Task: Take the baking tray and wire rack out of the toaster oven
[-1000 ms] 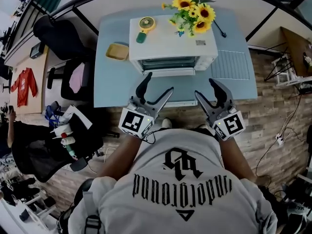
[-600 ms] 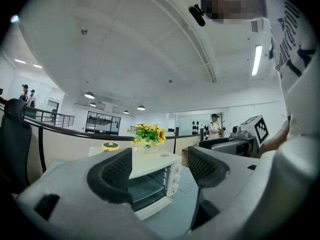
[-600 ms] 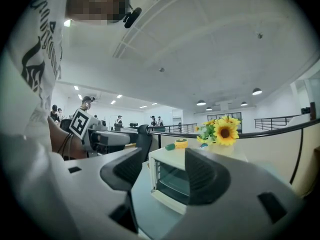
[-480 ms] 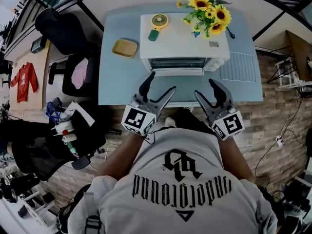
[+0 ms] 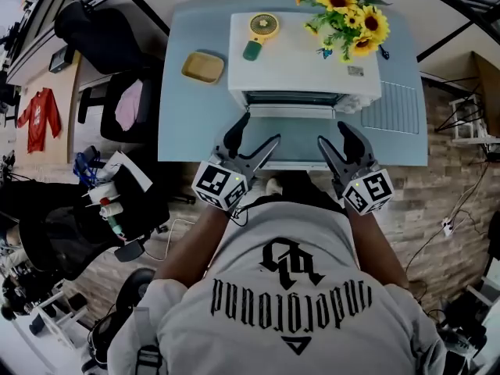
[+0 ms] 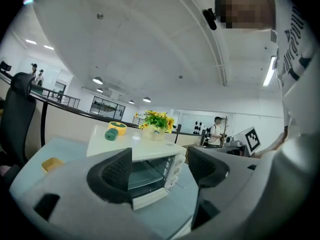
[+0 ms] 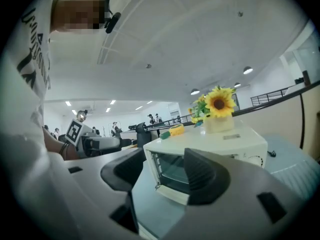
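A white toaster oven (image 5: 305, 61) stands at the back of the pale blue table (image 5: 191, 123), its glass door (image 5: 293, 100) closed. The baking tray and wire rack are hidden behind the dark glass. My left gripper (image 5: 256, 133) hangs open over the table's front edge, short of the door's left side, with nothing between its jaws. My right gripper (image 5: 334, 137) is open too and empty, level with the door's right side; its jaws have just been closing slightly. The left gripper view shows the oven (image 6: 150, 166) between the left gripper (image 6: 160, 171) jaws, and the right gripper (image 7: 162, 176) frames the oven (image 7: 210, 154).
On the oven's top lie a green and yellow hand fan (image 5: 262, 31) and a vase of sunflowers (image 5: 351, 18). A yellow dish (image 5: 203, 67) sits left of the oven, a ribbed mat (image 5: 394, 108) right of it. Black chairs (image 5: 101, 37) stand left of the table.
Both grippers have sunk and come closer to the oven door, each rolling a little. The head view has shifted, so the oven sits lower and further right in it.
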Demonstrator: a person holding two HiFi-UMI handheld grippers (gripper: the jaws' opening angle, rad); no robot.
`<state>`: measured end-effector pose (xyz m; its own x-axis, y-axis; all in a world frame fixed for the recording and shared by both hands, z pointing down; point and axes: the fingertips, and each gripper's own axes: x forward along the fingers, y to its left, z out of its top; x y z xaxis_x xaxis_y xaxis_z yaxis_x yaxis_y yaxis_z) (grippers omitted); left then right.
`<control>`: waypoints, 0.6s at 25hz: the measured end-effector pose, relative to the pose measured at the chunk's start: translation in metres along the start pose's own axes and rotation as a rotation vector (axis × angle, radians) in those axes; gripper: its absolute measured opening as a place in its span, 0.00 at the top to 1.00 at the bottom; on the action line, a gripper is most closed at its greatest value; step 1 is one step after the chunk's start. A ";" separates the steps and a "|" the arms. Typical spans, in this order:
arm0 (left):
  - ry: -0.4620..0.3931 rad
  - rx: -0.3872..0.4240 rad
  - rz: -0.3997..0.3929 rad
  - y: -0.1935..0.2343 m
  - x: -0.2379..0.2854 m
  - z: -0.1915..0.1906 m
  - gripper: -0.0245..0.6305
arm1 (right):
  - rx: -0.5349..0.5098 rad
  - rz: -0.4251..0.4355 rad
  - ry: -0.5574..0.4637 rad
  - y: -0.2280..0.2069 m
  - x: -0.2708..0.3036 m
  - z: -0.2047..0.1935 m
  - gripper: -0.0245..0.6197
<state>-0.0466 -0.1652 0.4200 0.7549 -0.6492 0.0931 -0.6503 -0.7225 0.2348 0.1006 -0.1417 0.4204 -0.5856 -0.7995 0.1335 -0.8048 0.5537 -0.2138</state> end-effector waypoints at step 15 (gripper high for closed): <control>0.025 -0.369 0.043 0.044 0.032 -0.064 0.41 | 0.286 -0.001 0.042 -0.060 0.040 -0.062 0.58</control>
<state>-0.0457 -0.2030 0.4952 0.7321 -0.6681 0.1327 -0.6107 -0.5574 0.5625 0.1193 -0.1924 0.4990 -0.5933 -0.7864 0.1723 -0.7488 0.4604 -0.4768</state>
